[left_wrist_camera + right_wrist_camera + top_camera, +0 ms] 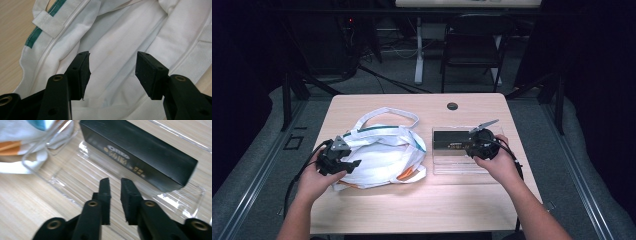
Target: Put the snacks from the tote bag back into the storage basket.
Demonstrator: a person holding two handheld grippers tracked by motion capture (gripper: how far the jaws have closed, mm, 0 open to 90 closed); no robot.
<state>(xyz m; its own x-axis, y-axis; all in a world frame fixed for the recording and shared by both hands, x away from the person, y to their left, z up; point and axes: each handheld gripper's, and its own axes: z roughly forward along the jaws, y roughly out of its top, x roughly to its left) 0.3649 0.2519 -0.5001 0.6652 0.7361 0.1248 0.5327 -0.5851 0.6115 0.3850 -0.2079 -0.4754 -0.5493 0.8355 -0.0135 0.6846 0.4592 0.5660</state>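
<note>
Our left tongs (112, 75) stand open over the white bag (120, 37). Nothing is pinched between the pads. The cloth lies loose under them, and we think they wait there so they can grab the bag's edge and hold its mouth open.

Our right tongs (115, 200) are almost closed, with just a thin gap, and they hold nothing. They hang over the clear tray (62, 173), close to the black box (140, 152) but not touching it. The gap looks too thin for the box, so we think the tongs must open again before they can take it.

In the high view the left tongs (343, 162) sit at the left side of the bag (382, 155), and a hand (314, 180) holds them from below. The right tongs (476, 145) sit over the tray (452, 165), with the other hand (499, 162) behind them.

The box (452, 141) lies flat in the far part of the tray (439, 162). Its long side faces us, which makes it easy to pinch across. The tray lies just beside the bag, at its right, so the box has only a short way to go.

The bag lies flat and crumpled on the tabletop (422, 210). Its handles (387, 115) flop toward the far side. A bit of orange (408, 174) and a green trim (419, 145) peek out near the tray.

We think the job is to put the box in the bag, and it is not yet begun.
</note>
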